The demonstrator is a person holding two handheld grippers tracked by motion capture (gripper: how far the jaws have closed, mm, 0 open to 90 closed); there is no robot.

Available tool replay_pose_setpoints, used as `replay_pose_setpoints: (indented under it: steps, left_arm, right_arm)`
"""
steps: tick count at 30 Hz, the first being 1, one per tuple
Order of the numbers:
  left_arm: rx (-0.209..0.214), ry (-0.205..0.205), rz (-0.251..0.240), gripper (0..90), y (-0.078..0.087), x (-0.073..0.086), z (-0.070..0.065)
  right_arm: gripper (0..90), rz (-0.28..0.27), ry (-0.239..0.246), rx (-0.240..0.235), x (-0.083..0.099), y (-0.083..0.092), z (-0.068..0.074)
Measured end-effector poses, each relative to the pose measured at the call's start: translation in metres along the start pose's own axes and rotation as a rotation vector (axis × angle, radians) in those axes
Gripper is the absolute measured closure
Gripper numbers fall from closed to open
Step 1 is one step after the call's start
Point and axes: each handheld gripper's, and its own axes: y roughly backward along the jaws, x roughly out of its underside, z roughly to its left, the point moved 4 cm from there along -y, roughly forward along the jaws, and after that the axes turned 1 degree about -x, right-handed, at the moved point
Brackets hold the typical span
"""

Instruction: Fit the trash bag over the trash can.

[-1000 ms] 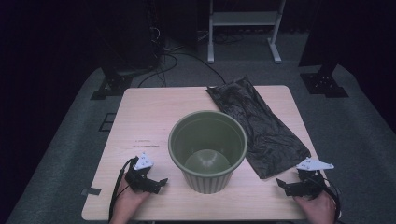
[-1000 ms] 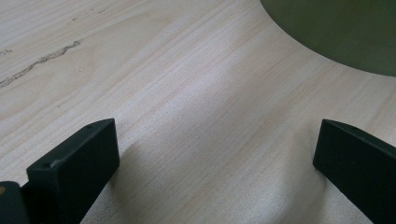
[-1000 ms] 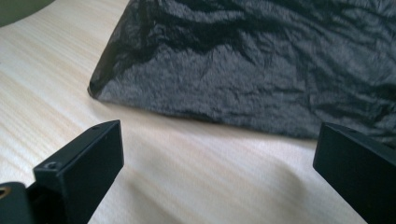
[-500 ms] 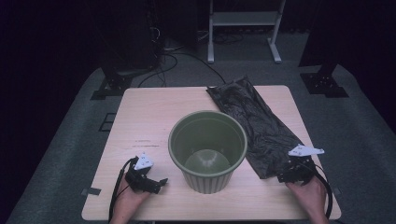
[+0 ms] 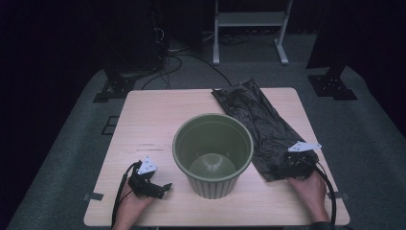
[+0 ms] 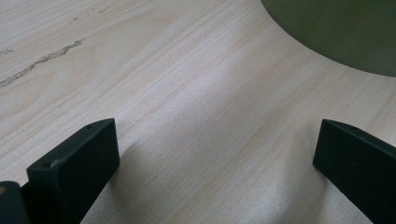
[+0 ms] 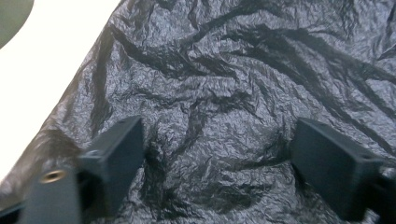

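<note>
A round green bin [image 5: 213, 184] stands empty in the middle of the wooden table [image 5: 153, 115]. To its right lies a crumpled black plastic bag [image 5: 261, 120], flat and stretching toward the far edge. My right gripper [image 5: 280, 167] sits down on the bag's near end; its jaws have just been closing, and in the right gripper view they [image 7: 215, 158] stand apart with wrinkled bag [image 7: 224, 70] bunching between them. My left gripper [image 5: 163, 188] rests near the front left of the table, open [image 6: 215, 154] over bare wood, with the bin's wall [image 6: 336, 28] just ahead.
Beyond the table, on the dark floor, are cables, stand feet and a white metal frame [image 5: 249, 19]. A corner of the bin [image 7: 11, 11] shows at the upper left of the right gripper view. Bare tabletop lies left of the bin.
The right hand has slid left and forward from the table's right edge onto the near end of the bag. The left hand has not moved.
</note>
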Motion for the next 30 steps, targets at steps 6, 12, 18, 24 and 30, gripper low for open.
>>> replay_pose_setpoints:
  steps: [6,12,18,24,30]
  left_arm:
    - [0.0,0.0,0.0,0.0,0.0,0.0,0.0]
    - [0.0,0.0,0.0,0.0,0.0,0.0,0.0]
    - [0.0,0.0,0.0,0.0,0.0,0.0,0.0]
    - [0.0,0.0,0.0,0.0,0.0,0.0,0.0]
    - [0.0,0.0,0.0,0.0,0.0,0.0,0.0]
  right_arm:
    - [40.7,-0.012,0.0,-0.002,0.0,0.002,0.0]
    - [73.6,-0.013,0.008,-0.014,0.0,0.005,0.003]
    - [89.3,-0.006,0.018,-0.021,-0.001,0.006,0.004]
    - [89.3,0.008,0.011,-0.038,0.002,0.011,0.007]
    - [89.3,0.004,0.019,-0.054,0.008,0.022,0.018]
